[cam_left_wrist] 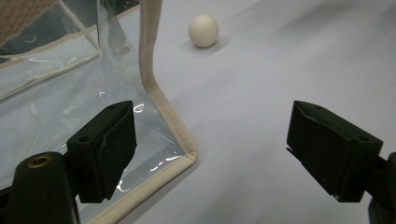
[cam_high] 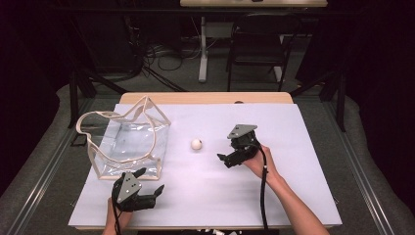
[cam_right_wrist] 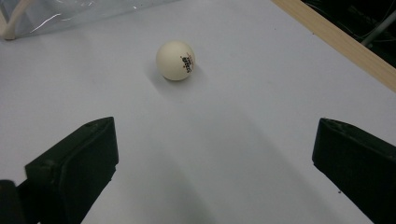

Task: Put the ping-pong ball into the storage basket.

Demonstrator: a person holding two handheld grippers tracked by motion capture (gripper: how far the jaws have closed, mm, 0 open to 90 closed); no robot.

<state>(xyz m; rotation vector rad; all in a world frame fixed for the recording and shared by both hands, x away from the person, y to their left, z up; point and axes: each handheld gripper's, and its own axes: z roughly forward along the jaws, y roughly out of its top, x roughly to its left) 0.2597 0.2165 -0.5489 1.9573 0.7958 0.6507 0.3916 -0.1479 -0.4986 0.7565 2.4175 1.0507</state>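
left gripper (cam_high: 149, 182) – jaws wide apart, empty, straddling the near corner of clear bag (cam_high: 128, 142) | right gripper (cam_high: 224, 158) – jaws spread, empty, aimed at ball (cam_high: 196, 144) | ball rests on white tabletop (cam_high: 274, 186) just right of bag, untouched | progress: nothing grasped yet; pickup and bagging apparently both remain

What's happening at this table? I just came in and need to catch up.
A person holds a two-jaw gripper in each hand over a white-covered table. The right gripper, jaws open, points at a white ball lying loose on the table, not yet touching it. The left gripper, also open, sits by the near corner of a clear bag with beige trim. Nothing is gripped.
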